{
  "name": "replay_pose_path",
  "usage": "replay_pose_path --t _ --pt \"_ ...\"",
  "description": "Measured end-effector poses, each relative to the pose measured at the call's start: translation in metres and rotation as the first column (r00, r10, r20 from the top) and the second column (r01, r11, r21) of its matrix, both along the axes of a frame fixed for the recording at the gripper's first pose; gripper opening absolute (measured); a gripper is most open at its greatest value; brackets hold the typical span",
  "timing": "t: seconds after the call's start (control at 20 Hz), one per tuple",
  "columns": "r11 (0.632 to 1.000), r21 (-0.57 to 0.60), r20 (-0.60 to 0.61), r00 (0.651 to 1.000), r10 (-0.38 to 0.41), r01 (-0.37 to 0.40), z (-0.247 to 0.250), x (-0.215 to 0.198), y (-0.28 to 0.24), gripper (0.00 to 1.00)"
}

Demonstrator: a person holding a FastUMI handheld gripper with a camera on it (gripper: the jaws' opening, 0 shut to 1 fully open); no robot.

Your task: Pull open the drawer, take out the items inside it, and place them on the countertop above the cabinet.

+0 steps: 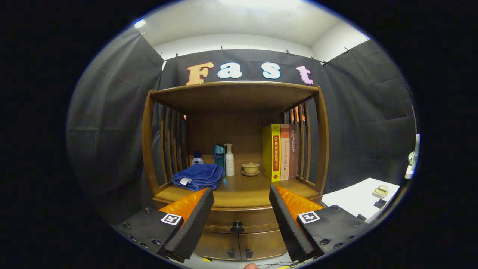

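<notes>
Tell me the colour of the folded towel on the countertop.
Blue, seen in the gripper view: the towel lies beyond the open jaws.

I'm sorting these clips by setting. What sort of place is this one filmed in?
Likely a staged booth posing as a home corner: black cloth wall hung behind a wooden cabinet holding books, a folded blue towel and toiletry bottles. The open gripper faces its shut drawer's knob.

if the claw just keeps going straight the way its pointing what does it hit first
Probably the closed wooden drawer front, near its small dark round knob, which sits between the open claw's fingers and just ahead. Depth is hard to judge, but nothing appears to stand in between.
</notes>
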State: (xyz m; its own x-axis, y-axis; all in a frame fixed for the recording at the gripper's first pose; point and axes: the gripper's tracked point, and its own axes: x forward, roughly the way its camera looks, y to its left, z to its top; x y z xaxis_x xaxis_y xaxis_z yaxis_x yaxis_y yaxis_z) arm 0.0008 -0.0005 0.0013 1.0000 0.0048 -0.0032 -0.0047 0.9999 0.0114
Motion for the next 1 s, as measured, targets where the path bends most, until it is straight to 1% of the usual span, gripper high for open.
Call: replay_pose_path --t 0.25,0.45,0.6,0.75,0.9,1.0 --pt "1.000 -0.010 -0.010 1.000 0.005 -0.005 -0.003 0.000 0.000 0.98" --pt "1.000 -0.016 -0.048 0.999 0.012 -0.013 -0.019 0.004 -0.004 0.98" --pt "0.999 0.028 -0.117 0.993 0.019 -0.016 -0.052 0.013 -0.006 0.98" --pt "0.998 0.066 -0.204 0.979 0.027 -0.014 -0.099 0.030 -0.005 0.98" --pt "1.000 0.020 -0.280 0.960 0.019 -0.014 -0.143 0.049 -0.011 0.98" --pt "1.000 0.014 -0.312 0.950 0.028 -0.024 -0.163 0.058 -0.007 0.97"
